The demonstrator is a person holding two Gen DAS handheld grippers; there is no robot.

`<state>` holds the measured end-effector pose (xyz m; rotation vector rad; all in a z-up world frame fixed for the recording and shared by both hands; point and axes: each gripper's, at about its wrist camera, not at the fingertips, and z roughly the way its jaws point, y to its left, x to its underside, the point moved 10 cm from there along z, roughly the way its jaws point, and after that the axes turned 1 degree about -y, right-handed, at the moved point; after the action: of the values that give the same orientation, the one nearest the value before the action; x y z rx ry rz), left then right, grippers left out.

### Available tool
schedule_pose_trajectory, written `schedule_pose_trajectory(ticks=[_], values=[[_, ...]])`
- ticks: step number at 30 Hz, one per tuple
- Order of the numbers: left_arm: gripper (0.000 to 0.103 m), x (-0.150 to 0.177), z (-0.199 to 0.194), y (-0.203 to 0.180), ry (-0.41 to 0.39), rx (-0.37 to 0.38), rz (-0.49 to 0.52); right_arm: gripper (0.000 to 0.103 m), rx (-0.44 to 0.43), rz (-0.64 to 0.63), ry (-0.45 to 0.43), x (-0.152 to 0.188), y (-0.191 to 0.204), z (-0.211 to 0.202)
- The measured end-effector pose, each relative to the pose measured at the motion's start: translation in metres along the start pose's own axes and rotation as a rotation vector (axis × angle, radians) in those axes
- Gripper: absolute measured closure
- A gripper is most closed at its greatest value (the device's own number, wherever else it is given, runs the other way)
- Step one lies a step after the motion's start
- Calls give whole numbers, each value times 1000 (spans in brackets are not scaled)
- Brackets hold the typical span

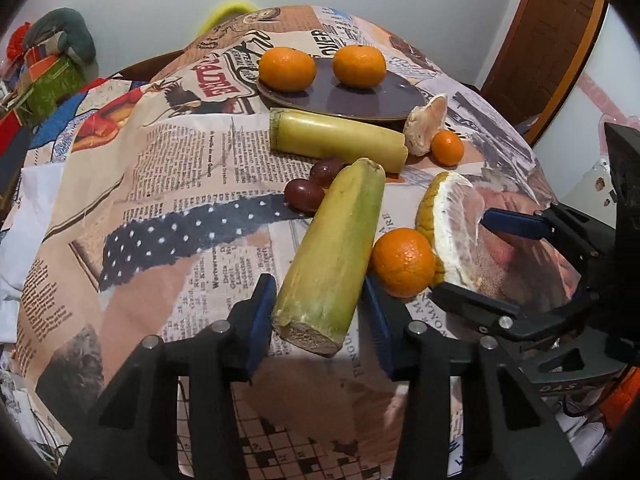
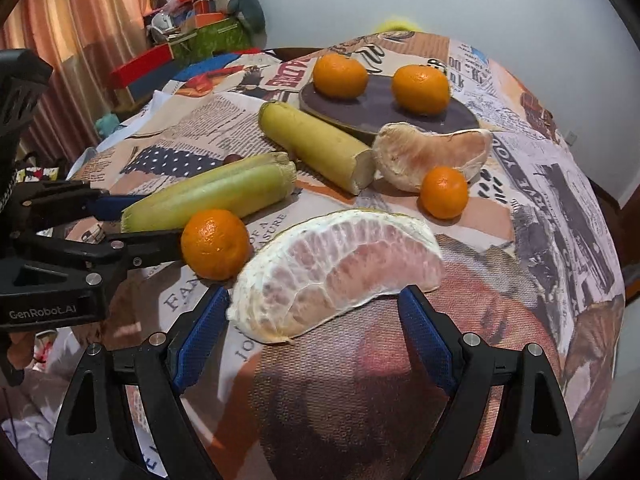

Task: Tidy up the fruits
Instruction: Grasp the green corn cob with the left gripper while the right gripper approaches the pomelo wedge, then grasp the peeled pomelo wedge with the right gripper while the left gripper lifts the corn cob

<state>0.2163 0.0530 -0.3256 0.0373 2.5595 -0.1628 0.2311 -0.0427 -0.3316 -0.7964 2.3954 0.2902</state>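
Cane stalk (image 1: 336, 252) between spread left tongs (image 1: 320, 320), untouched. Pomelo wedge (image 2: 340, 268) at 12 o'clock between wide-open right tongs (image 2: 316, 336), ungripped.

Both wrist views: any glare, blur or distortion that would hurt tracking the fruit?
Left wrist: strong fisheye bowing and dark corner vignette; plate shows soft sheen, sugarcane piece between the left gripper fingers is sharp. Right wrist: same barrel distortion; pomelo wedge ahead of the right gripper is crisp, even light, soft shadows, edges slightly smeared.
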Motion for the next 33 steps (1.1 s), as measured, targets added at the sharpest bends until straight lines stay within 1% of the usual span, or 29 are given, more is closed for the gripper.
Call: schedule_pose_trajectory(ticks=[3, 7, 12, 18, 21, 25, 30, 33], values=[[60, 0, -1, -2, -3, -1, 5, 20, -9, 3, -1, 4, -5, -5], [63, 5, -5, -3, 2, 18, -5, 25, -6, 16, -5, 14, -17, -16], [66, 17, -15, -5, 9, 20, -3, 26, 15, 60, -10, 26, -41, -31], [67, 24, -20, -9, 27, 11, 1, 26, 32, 117, -12, 34, -64, -42], [67, 21, -18, -8, 42, 9, -13, 26, 11, 141, -15, 33, -64, -45], [67, 13, -12, -10, 44, -18, 10, 26, -40, 143, -31, 26, -51, -46], [65, 2, -3, -11, 45, -21, 16, 26, -49, 122, -28, 17, -39, -32], [65, -4, 2, -12, 48, -22, 18, 29, -55, 128, -14, 12, -38, -19]])
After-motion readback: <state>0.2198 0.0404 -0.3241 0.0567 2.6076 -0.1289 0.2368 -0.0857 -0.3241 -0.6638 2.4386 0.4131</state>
